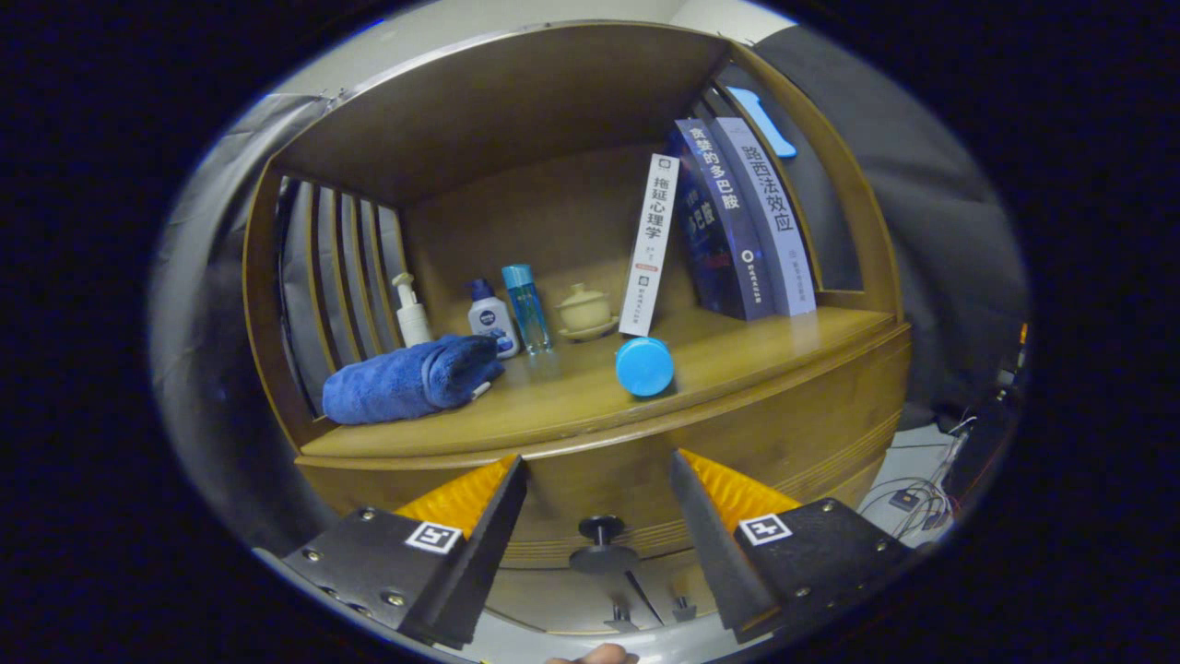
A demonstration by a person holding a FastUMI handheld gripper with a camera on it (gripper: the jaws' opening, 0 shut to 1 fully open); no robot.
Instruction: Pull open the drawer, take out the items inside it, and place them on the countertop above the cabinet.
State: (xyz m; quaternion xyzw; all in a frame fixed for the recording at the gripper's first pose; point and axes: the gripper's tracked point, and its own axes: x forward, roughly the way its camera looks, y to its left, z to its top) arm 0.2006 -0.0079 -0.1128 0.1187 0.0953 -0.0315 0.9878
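Wooden and warm brown, the cabinet (572, 231) faces you, and your gripper (599, 475) stands wide apart in front of it, released and holding nothing. Its two fingers have ribbed inner pads (461, 498) and touch no part of the cabinet. Between them, lower on the front, you see the drawer (599, 503) with its dark round knob (601, 528) on a short stem; the knob sits in the gap between the fingers, untouched. Whether the drawer is pulled out at all you cannot tell, and its contents are hidden.

Take the knob as your landmark. Straight above it runs the curved edge of the smooth, slightly glossy tabletop (737, 355). Just above the knob on that surface lies a blue round lid or jar (644, 366), its flat face turned toward you. Up and to the left of the knob lies a soft blue towel (410, 378), rolled. Behind the towel stand a white pump bottle (412, 314), a squat white bottle with a dark blue cap (489, 314), and a slim clear blue bottle (527, 309). Next to them sits a pale lidded cup on a saucer (585, 312). Up and to the right of the knob, a white book (650, 244) leans, and beside it two thicker books (747, 221) tilt against the slatted side.
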